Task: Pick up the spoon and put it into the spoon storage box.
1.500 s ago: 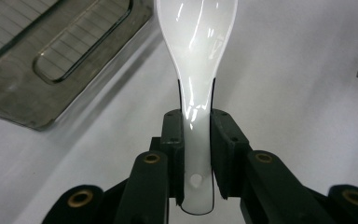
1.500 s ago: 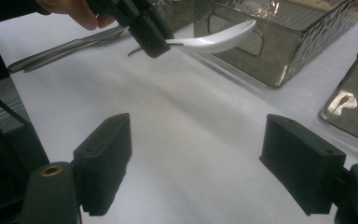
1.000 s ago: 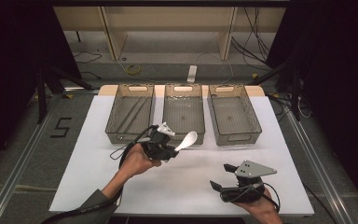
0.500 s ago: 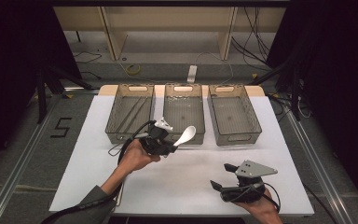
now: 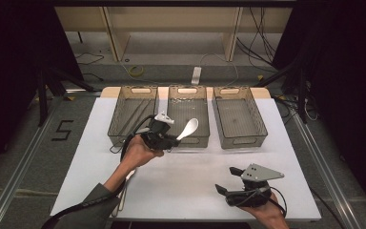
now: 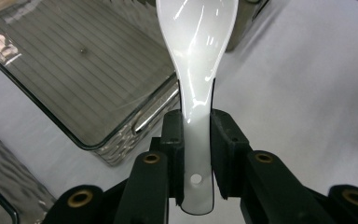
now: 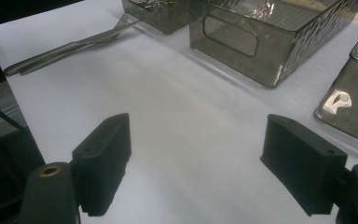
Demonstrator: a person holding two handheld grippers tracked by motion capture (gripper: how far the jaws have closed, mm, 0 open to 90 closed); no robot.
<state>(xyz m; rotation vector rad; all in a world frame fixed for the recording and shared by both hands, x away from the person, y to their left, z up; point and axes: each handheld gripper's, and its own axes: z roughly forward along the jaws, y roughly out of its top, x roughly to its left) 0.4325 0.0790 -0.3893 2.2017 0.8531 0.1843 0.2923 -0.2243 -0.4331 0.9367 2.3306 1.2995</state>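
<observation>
A white ceramic spoon (image 5: 188, 128) is held by its handle in my left gripper (image 5: 175, 138), whose jaws are shut on it. In the left gripper view the spoon (image 6: 198, 70) runs straight up from between the black pads (image 6: 173, 140), its bowl over the near edge of a smoked clear tray (image 6: 74, 70). In the high view the spoon's bowl hangs above the front rim of the middle tray (image 5: 205, 114). My right gripper (image 5: 225, 180) rests near the table's front right edge. Its jaws stand wide apart with only white table between them (image 7: 200, 158).
Three smoked trays stand in a row at the back: the left tray (image 5: 116, 114), the middle one, and the right tray (image 5: 262, 124). Forks (image 7: 70, 46) lie on the white table (image 5: 195, 176) near the left forearm. Dark floor and cables surround the table.
My left gripper has carried the spoon a little up and away from the person, toward the middle tray. The right gripper has stayed put.
</observation>
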